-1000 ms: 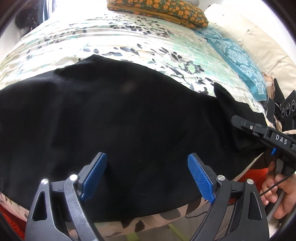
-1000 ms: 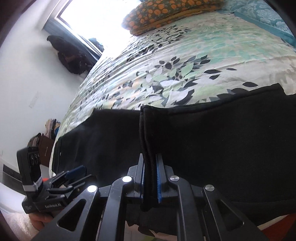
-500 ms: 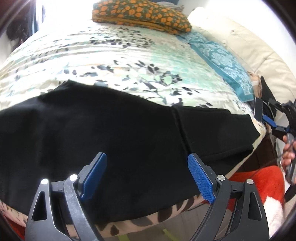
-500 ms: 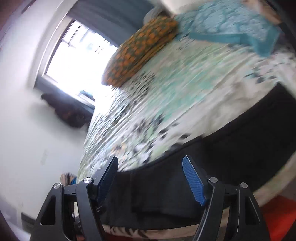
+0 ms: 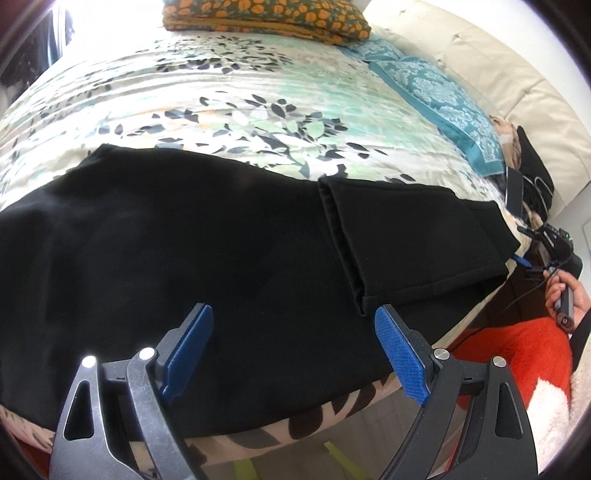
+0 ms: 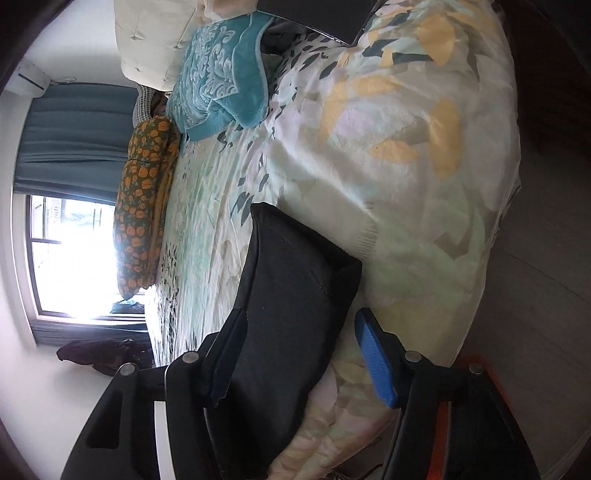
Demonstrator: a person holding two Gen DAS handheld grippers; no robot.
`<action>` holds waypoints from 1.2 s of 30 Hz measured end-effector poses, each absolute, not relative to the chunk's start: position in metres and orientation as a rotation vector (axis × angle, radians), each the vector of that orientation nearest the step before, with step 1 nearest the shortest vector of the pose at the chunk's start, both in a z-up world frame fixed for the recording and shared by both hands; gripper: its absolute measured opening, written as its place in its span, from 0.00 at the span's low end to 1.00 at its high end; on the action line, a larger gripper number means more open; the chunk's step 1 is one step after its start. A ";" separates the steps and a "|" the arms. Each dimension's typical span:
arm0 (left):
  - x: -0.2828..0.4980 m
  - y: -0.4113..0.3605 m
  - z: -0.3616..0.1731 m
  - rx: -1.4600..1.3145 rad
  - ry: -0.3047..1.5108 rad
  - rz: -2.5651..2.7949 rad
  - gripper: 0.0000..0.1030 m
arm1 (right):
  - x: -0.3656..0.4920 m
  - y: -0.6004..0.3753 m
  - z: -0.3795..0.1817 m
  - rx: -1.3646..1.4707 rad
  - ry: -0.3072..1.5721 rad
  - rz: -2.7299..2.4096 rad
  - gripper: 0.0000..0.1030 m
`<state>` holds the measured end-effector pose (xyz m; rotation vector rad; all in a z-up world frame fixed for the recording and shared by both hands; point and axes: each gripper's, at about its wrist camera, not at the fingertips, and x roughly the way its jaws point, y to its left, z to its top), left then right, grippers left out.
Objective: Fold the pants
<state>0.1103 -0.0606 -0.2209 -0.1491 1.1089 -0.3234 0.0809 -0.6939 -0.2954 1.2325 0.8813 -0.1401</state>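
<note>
the black pants (image 5: 221,251) lay spread across the near edge of the bed (image 5: 229,96), on its leaf-print cover, with one end folded back over the rest so a doubled edge ran across the cloth. the left tool (image 5: 291,354) hung released above the pants, blue pads apart, holding nothing. the right tool (image 6: 295,362) was also released, its pads wide, the folded end of the pants showing between them. an orange-patterned pillow (image 5: 266,16) lay at the far side.
</note>
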 end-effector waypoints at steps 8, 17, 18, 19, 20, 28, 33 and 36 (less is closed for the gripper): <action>0.114 -0.034 -0.224 -0.214 1.105 -0.277 0.88 | 0.095 -0.670 -0.261 1.003 0.839 -0.163 0.05; 0.114 -0.001 -0.235 -0.286 1.096 -0.239 0.88 | 0.087 -0.400 -0.162 0.483 0.834 0.334 0.06; 0.113 0.002 -0.235 -0.284 1.094 -0.239 0.88 | 0.090 -0.366 -0.168 0.415 0.862 0.378 0.06; 0.111 0.005 -0.235 -0.284 1.091 -0.237 0.88 | 0.093 -0.336 -0.181 0.363 0.899 0.408 0.06; 0.110 0.009 -0.235 -0.291 1.085 -0.234 0.88 | 0.096 -0.310 -0.196 0.314 0.932 0.425 0.08; 0.103 0.048 -0.235 -0.415 1.054 -0.209 0.88 | 0.092 -0.268 -0.226 0.118 1.007 0.497 0.53; 0.108 0.060 -0.239 -0.493 1.065 -0.198 0.88 | 0.090 -0.244 -0.225 -0.107 1.038 0.485 0.54; 0.106 0.064 -0.235 -0.497 1.048 -0.193 0.88 | 0.089 -0.229 -0.228 -0.141 1.038 0.462 0.58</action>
